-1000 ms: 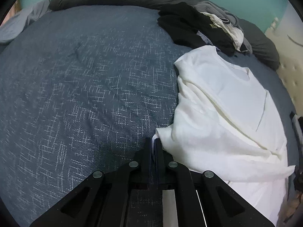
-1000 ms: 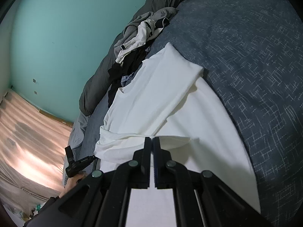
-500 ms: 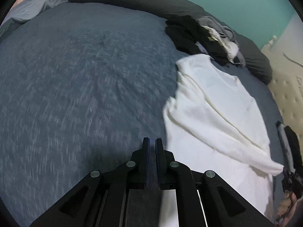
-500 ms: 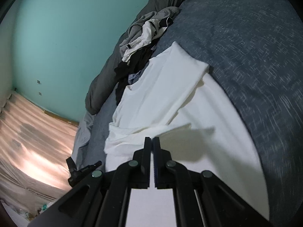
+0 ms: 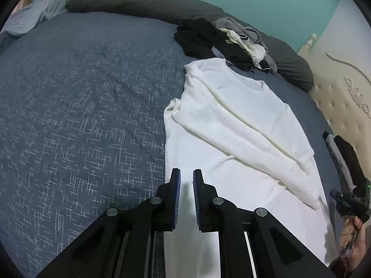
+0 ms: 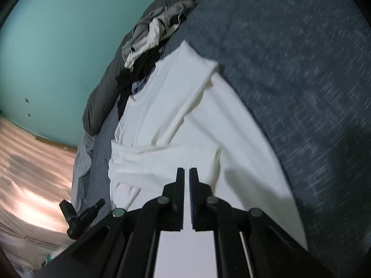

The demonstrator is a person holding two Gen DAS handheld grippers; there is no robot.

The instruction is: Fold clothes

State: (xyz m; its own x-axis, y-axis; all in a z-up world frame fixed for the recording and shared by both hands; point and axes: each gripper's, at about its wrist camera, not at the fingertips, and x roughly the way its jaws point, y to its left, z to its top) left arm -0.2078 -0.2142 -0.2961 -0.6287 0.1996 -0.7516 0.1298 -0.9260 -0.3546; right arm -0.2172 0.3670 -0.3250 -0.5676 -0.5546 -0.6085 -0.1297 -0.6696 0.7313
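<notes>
A white long-sleeved shirt (image 5: 231, 120) lies flat on the blue patterned bedspread (image 5: 81, 92), with one sleeve folded slantwise across its chest. My left gripper (image 5: 186, 173) hovers over the shirt's lower left edge, its fingers a little apart with nothing between them. In the right wrist view the same shirt (image 6: 176, 106) spreads out ahead. My right gripper (image 6: 187, 172) hangs above the shirt's lower part, shut and empty. From the left wrist view, the right gripper (image 5: 347, 185) shows at the far right, held in a hand.
A heap of black, grey and white clothes (image 5: 222, 41) sits just beyond the shirt's collar. A long dark grey bolster (image 5: 139, 2) runs along the teal wall. A cream padded headboard (image 5: 343, 97) borders the right. The bedspread stretches wide to the left.
My left gripper let go of the shirt's edge, opened slightly and drew back. The sleeve now rests across the shirt. The right gripper stayed shut and shifted a little.
</notes>
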